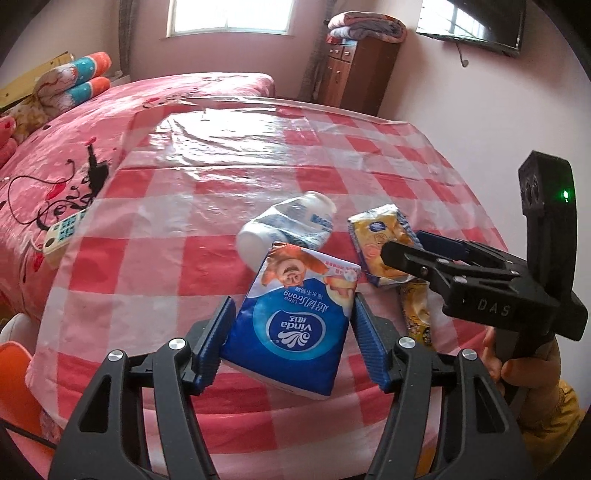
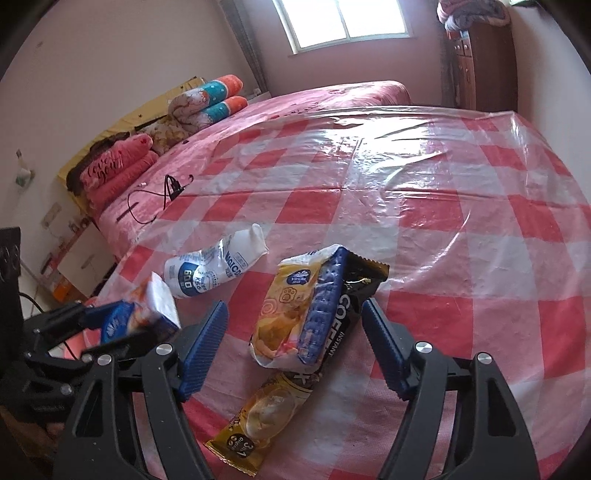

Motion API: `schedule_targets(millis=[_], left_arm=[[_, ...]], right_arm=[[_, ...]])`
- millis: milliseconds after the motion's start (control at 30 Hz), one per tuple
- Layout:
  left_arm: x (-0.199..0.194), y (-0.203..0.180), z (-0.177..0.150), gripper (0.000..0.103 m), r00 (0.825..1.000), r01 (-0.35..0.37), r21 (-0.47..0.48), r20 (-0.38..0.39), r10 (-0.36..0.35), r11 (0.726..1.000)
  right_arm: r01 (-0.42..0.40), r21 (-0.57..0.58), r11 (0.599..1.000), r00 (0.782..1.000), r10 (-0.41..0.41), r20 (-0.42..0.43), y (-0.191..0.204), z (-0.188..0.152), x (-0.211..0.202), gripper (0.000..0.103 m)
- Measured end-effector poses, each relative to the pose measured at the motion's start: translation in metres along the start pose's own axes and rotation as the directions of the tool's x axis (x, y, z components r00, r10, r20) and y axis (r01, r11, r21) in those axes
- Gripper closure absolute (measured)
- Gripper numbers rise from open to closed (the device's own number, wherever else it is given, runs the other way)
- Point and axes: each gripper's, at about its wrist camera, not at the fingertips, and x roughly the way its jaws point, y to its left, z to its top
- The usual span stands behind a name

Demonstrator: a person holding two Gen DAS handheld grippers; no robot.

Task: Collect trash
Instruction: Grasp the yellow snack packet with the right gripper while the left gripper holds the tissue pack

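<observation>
My left gripper (image 1: 293, 299) is shut on a blue Vinda tissue pack (image 1: 295, 325), held just above the checked table (image 1: 166, 258); the right wrist view shows the same pack (image 2: 147, 314) in that gripper (image 2: 92, 332). Behind it lies a crushed white bottle (image 1: 288, 225) (image 2: 214, 266). My right gripper (image 2: 293, 302) straddles a yellow snack wrapper (image 2: 284, 306) (image 1: 376, 232) lying on a black coffee packet (image 2: 347, 317). A strip of tablecloth shows between its left pad (image 2: 207, 339) and the wrapper. A yellow sachet (image 2: 258, 413) (image 1: 417, 314) lies nearer the table edge.
A pink bed (image 1: 74, 147) adjoins the table's left side, with a remote control (image 1: 62, 232) and a black cable (image 2: 155, 199) on it. An orange chair (image 1: 14, 387) stands at the lower left. A wooden cabinet (image 1: 354, 74) and wall TV (image 1: 476, 22) are behind.
</observation>
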Motion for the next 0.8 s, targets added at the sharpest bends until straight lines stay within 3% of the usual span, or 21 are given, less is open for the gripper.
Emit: schedule_targets(millis=[233,433,500,733,800], left_arm=[[0.0,0.012,-0.001,0.039,1.0,-0.012,-0.025,-0.004,0.011,1.0],[0.001,0.016,-0.003,0.039,1.0,-0.009,-0.038,-0.006,0.009,0.999],[0.001,0.017,-0.004,0.039,1.0,-0.007,-0.041,-0.003,0.006,0.999],[0.0,0.028,-0.007,0.039,1.0,0.009,-0.064,0.0,-0.01,0.998],[0.0,0.031,-0.009,0.039,1.0,0.017,-0.071,-0.001,-0.017,0.997]], right_arm=[[0.107,-0.086,0.99,0.994,-0.108,-0.007,0.016,-0.002,0.004,0.028],[0.222,-0.185,0.957,0.974,-0.226,-0.001,0.032,-0.003,0.012,0.028],[0.222,-0.19,0.956,0.973,-0.229,-0.015,0.031,-0.003,0.016,0.037],[0.24,-0.209,0.948,0.967,-0.252,-0.033,0.031,-0.002,0.022,0.048],[0.234,-0.212,0.949,0.969,-0.246,-0.033,0.032,-0.003,0.021,0.056]])
